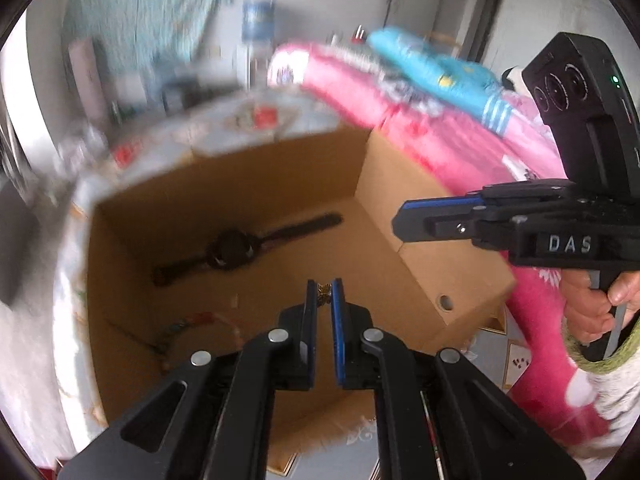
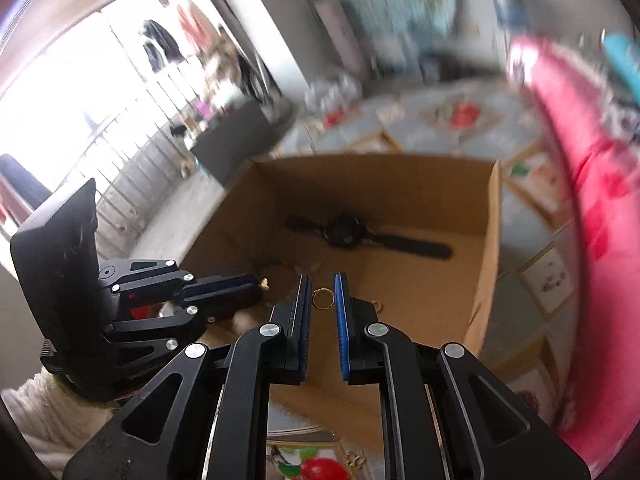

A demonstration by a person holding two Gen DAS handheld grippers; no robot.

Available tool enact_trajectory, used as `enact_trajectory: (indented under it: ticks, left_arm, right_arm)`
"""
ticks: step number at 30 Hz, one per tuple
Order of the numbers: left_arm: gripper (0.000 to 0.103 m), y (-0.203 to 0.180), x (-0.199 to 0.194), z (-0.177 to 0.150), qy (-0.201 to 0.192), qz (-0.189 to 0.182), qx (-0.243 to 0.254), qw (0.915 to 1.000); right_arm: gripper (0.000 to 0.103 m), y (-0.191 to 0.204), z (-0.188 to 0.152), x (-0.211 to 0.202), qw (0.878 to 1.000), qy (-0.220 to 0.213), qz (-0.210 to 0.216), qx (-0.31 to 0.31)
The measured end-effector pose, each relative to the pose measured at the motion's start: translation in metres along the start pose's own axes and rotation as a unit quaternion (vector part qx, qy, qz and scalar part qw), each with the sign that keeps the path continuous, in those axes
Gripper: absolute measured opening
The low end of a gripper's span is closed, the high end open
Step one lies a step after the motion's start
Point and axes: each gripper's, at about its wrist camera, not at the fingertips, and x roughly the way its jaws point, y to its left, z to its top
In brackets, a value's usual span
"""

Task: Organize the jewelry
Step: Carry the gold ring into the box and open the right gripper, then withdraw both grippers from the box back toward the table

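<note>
Mostly mid-task, judging by what lies where.

Left wrist view: left gripper (image 1: 324, 294) at 6 o'clock, jaws nearly closed, pinching a small gold earring (image 1: 324, 295) betw. the tips, above an open cardboard box (image 1: 396, 184) at centre. Inside the box, a black watch (image 1: 236, 246) lies flat at approx. 11 o'clock from the tips; a beaded chain (image 1: 188, 326), blurred, sits in the near-left corner at 8 o'clock. Right gripper (image 1: 440, 220) enters at 3 o'clock over the box's right wall, held by a hand (image 1: 596, 308).

Right wrist view: right gripper (image 2: 323, 296) at 6 o'clock, jaws narrow, clamped on a thin gold ring (image 2: 322, 299), also above the box (image 2: 490, 240). Watch (image 2: 352, 232) at 12 o'clock on the box floor. Left gripper (image 2: 262, 284) at 9 o'clock with a gold speck at its tip.

Done, I judge: watch & chain boxed. Left: earring & ring not yet dropped in. Small gold bits also lie on the patterned tablecloth (image 2: 448, 128), by the pic's bottom edge; too small to name.
</note>
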Motion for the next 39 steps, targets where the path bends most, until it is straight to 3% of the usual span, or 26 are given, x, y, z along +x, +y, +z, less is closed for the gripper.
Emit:
enact_trajectory:
  ticks: [5, 9, 12, 13, 19, 26, 30, 33, 37, 39]
  left_arm:
    - [0.006, 0.035, 0.051, 0.020, 0.103, -0.057, -0.075, 0.9902]
    - [0.006, 0.049, 0.076, 0.024, 0.155, -0.063, -0.111, 0.9797]
    - [0.011, 0.055, 0.083, 0.023, 0.170, -0.064, -0.131, 0.9746]
    - [0.017, 0.056, 0.084, 0.023, 0.170, -0.065, -0.135, 0.9739]
    - [0.028, 0.057, 0.081, 0.022, 0.164, -0.062, -0.142, 0.9742]
    - [0.031, 0.055, 0.081, 0.024, 0.156, -0.053, -0.135, 0.9771]
    - [0.035, 0.049, 0.057, 0.026, 0.097, -0.051, -0.114, 0.9874]
    - [0.043, 0.041, 0.023, 0.022, 0.036, -0.055, -0.106, 0.9922]
    - [0.068, 0.019, -0.048, -0.004, -0.073, -0.071, -0.079, 0.9917]
    - [0.077, 0.010, -0.081, -0.026, -0.118, -0.073, -0.064, 0.9883]
  right_arm:
    - [0.010, -0.008, 0.022, 0.058, 0.997, 0.076, -0.025, -0.003]
    - [0.013, -0.010, 0.034, 0.084, 0.993, 0.114, -0.035, 0.001]
    - [0.019, -0.010, 0.039, 0.084, 0.994, 0.101, -0.049, -0.012]
    - [0.020, -0.011, 0.039, 0.083, 0.994, 0.098, -0.047, -0.009]
    - [0.021, -0.019, 0.038, 0.078, 0.995, 0.087, -0.039, 0.006]
    - [0.023, -0.019, 0.037, 0.070, 0.997, 0.066, -0.049, 0.002]
    - [0.026, -0.017, 0.035, 0.055, 0.998, 0.036, -0.047, 0.002]
    - [0.029, -0.013, 0.029, 0.027, 1.000, 0.002, -0.015, 0.020]
    - [0.039, 0.004, 0.007, -0.032, 0.997, -0.071, 0.034, 0.026]
    - [0.051, 0.014, -0.012, -0.059, 0.994, -0.103, 0.043, 0.022]
